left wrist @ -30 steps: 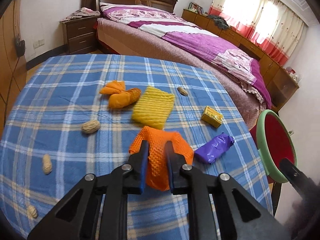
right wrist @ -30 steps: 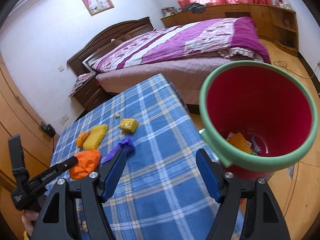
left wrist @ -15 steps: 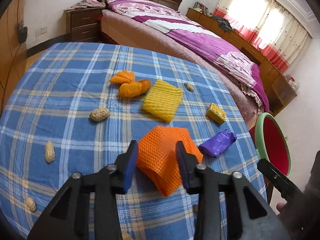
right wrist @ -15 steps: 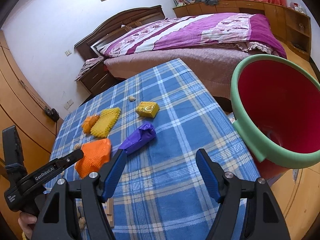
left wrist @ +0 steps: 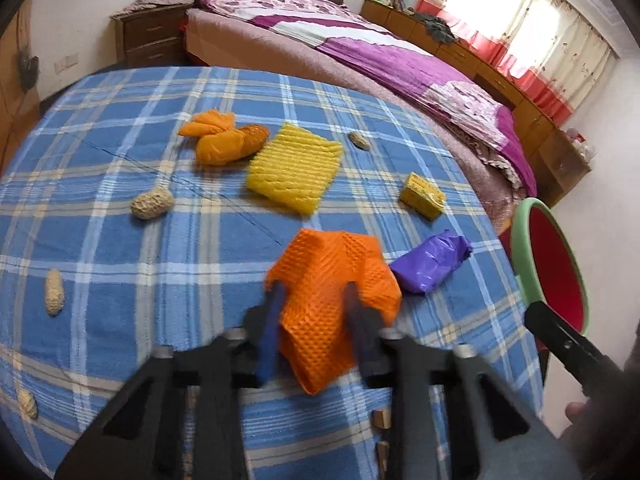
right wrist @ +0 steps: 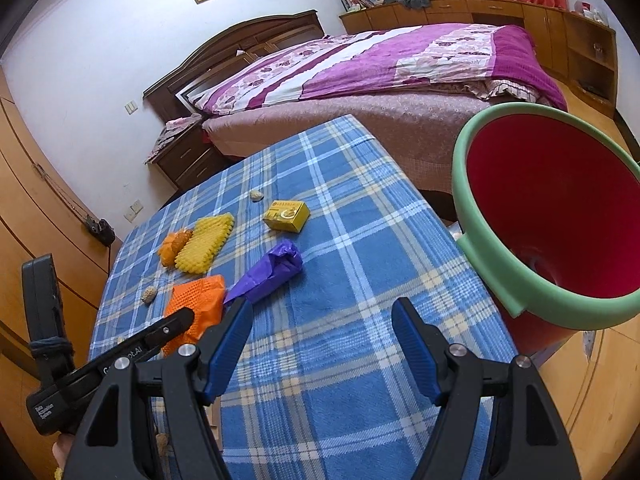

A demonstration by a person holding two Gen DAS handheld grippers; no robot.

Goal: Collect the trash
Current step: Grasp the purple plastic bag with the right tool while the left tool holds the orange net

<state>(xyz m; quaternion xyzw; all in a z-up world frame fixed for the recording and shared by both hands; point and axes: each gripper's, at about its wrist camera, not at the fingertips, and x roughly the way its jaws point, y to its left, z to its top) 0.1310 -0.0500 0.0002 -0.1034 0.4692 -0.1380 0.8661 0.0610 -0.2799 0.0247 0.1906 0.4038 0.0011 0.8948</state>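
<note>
Table with blue plaid cloth (left wrist: 120, 240) carries nearly all the trash; collection looks barely begun.

Red bucket with green rim (right wrist: 480, 272) stands off the table's right edge, tilted toward the camera. Its floor is hidden in the right wrist view, so contents cannot be told.

Left on the cloth, largest first:
- yellow ribbed foam net (left wrist: 294, 168), far centre
- orange foam mesh sleeve (left wrist: 324, 292), near centre
- orange crumpled plastic bag (left wrist: 224, 140), far left of the yellow net
- purple crumpled plastic wrapper (left wrist: 432, 266), just right of the mesh sleeve
- small yellow cardboard box (left wrist: 423, 195), far right
- several peanut shells (left wrist: 152, 204), scattered left and far.

Left gripper (left wrist: 314, 300): jaws have just been closing, mesh sleeve between them, pads pressing its sides. Lift not yet evident.

Right gripper (right wrist: 322, 320): jaws wide apart, nothing between them, above bare cloth near the bucket.
</note>
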